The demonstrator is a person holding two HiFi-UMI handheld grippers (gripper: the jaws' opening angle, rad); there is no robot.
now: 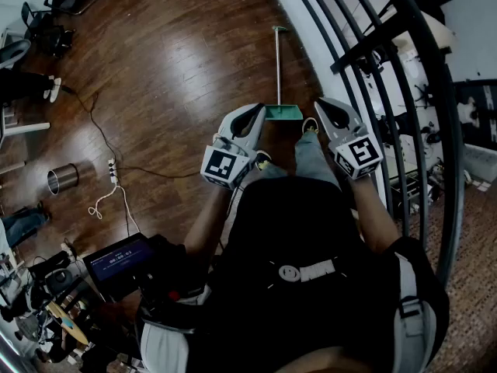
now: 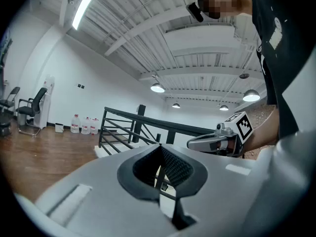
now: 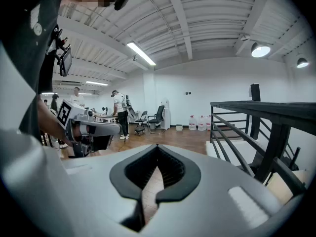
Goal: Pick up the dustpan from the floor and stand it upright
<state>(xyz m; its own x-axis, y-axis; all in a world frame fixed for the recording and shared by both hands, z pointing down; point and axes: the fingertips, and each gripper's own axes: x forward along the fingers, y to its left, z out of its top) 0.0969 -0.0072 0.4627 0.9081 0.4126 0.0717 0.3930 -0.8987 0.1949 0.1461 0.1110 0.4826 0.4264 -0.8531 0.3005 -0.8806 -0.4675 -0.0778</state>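
A green dustpan lies on the wooden floor just ahead of the person's feet. Its long thin handle stretches away from me. Neither gripper view shows it. My left gripper hovers at chest height left of the pan, its jaws shut with nothing between them. My right gripper is level with it on the pan's right, also shut and empty. Each gripper appears in the other's view: the right gripper and the left gripper. Both are held well above the dustpan, apart from it.
A black railing and a white ledge curve along the right. A power strip with a cable, a metal can and a screen lie on the left. Office chairs stand at the back left. People stand far off.
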